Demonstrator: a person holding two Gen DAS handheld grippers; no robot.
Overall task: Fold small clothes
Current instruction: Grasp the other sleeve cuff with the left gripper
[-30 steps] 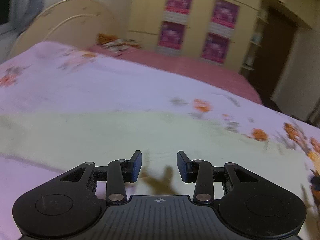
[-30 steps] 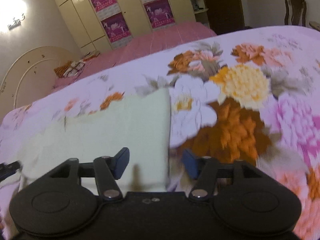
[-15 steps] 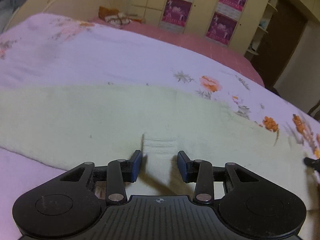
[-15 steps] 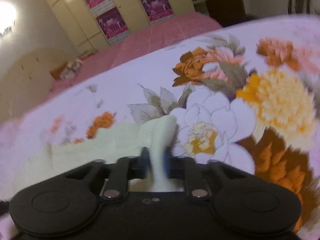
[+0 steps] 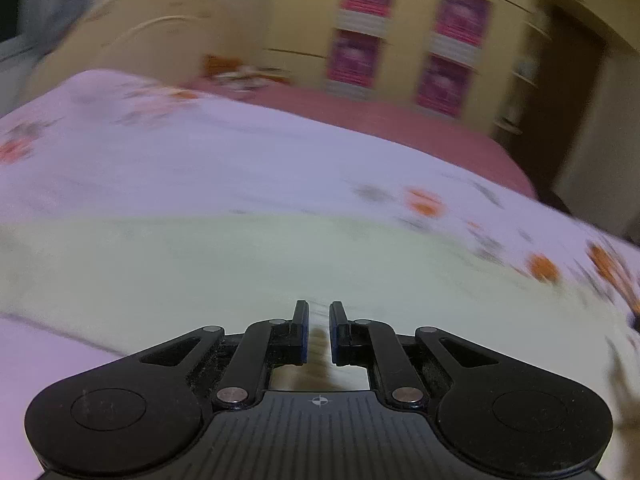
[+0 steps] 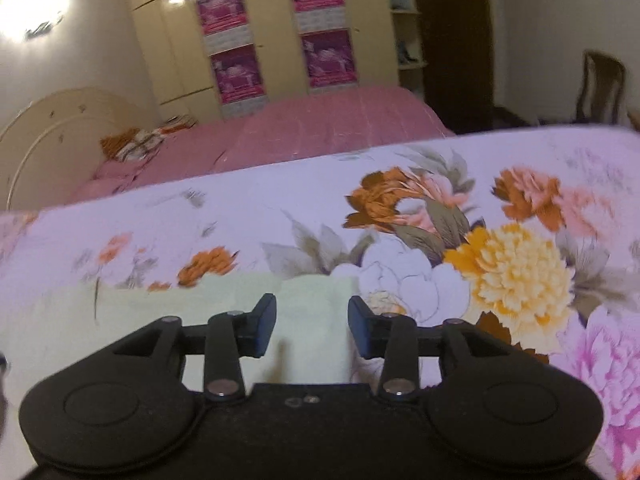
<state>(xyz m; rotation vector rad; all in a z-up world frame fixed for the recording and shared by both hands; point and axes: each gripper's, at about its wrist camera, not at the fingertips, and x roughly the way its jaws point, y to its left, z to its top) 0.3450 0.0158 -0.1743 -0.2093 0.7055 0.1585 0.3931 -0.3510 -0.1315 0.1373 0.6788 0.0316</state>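
Right tool (image 6: 312, 330) has released cloth (image 6: 224, 296); left tool (image 5: 319, 330) narrowed.

Pale yellow-green cloth (image 5: 248, 264), plain, no print; lies on a lilac bedsheet (image 6: 280, 200) with orange, yellow, white and pink flowers and grey-green leaves, biggest blooms toward its right edge. Both grippers black with blue finger pads (image 6: 266, 326). Behind: plain pink bedspread (image 6: 320, 124), cream wardrobe (image 6: 276, 20) with magenta posters (image 6: 240, 74).
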